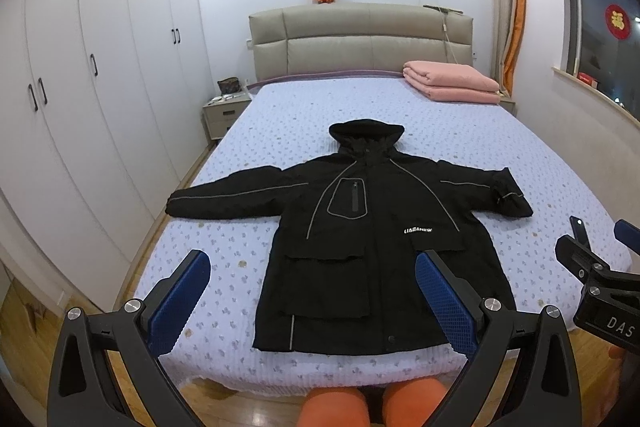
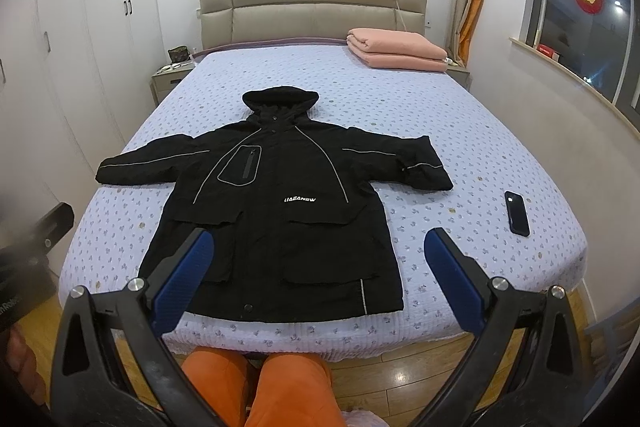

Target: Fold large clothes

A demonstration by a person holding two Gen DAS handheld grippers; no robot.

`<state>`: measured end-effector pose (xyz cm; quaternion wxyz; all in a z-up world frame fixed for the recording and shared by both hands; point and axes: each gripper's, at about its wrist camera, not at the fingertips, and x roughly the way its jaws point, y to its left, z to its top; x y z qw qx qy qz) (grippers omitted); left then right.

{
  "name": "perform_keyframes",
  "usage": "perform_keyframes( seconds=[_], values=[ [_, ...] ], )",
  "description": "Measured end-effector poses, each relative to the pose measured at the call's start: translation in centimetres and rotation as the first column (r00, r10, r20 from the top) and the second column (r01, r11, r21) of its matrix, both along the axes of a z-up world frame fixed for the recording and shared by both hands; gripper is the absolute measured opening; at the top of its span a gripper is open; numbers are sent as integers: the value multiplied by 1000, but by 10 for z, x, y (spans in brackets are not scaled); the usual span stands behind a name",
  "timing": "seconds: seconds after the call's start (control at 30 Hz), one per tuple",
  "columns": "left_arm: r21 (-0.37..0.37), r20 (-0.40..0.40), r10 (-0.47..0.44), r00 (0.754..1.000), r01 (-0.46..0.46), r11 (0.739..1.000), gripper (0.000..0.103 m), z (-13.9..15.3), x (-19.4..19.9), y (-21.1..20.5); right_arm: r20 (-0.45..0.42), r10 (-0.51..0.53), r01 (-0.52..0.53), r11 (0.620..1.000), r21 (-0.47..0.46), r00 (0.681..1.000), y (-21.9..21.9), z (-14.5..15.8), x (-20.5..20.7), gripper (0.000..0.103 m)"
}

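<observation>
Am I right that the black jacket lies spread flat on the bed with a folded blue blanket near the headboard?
Not quite: the folded blanket is pink, as the right wrist view shows. The black jacket does lie spread flat on the bed.

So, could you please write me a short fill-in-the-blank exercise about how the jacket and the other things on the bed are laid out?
1. The black jacket lies flat on the bed with both sleeves spread ____.
2. The folded blanket near the headboard is ____ in colour.
3. The dark phone lies on the bedspread beyond the jacket's hem on the ____ side of the right wrist view.
4. Both the left hand-held gripper and the right hand-held gripper have jaws that are ____.

Missing words: outward; pink; right; open
</observation>
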<state>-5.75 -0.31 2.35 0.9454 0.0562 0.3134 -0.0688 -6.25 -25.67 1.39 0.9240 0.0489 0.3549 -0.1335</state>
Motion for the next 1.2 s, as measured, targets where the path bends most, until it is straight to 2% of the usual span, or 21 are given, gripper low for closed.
perform_keyframes(
  seconds=[1.2],
  values=[
    [-35,-23,14,1000,-15,999,102,-4,3,9,-29,21,-21,1000,-7,999,24,-5,2,103]
  ],
)
